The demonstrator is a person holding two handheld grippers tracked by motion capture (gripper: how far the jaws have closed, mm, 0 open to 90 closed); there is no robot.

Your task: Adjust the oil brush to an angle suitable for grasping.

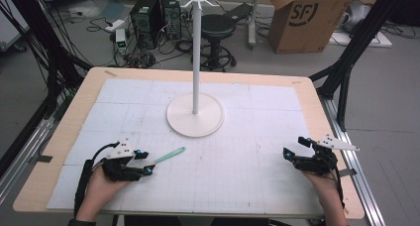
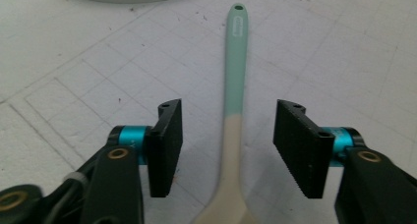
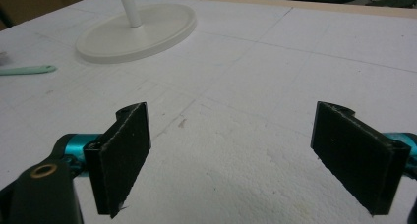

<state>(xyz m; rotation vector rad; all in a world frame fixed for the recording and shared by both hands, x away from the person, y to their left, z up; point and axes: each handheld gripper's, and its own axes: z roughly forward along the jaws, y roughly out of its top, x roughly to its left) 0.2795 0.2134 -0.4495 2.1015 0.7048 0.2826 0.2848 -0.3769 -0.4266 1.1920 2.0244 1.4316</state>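
Lying flat on the white gridded foam mat (image 1: 257, 151), the slim spatula with a mint-green handle and cream-coloured lower part (image 2: 235, 101) sits on the person's left side of the wooden table (image 1: 74, 117), its handle end with the small hanging hole pointing toward the round white base of the tall white hook stand (image 1: 195, 116). The left gripper (image 2: 227, 145) is low over the mat with its two black ribbed jaws on either side of the spatula, about where the green meets the cream; the jaws stand roughly half open, with a clear gap to the utensil on each side, so nothing is clamped. The right gripper (image 3: 246, 155) rests near the table's right edge, well apart from the spatula, with its jaws spread wide over bare mat and holding nothing.
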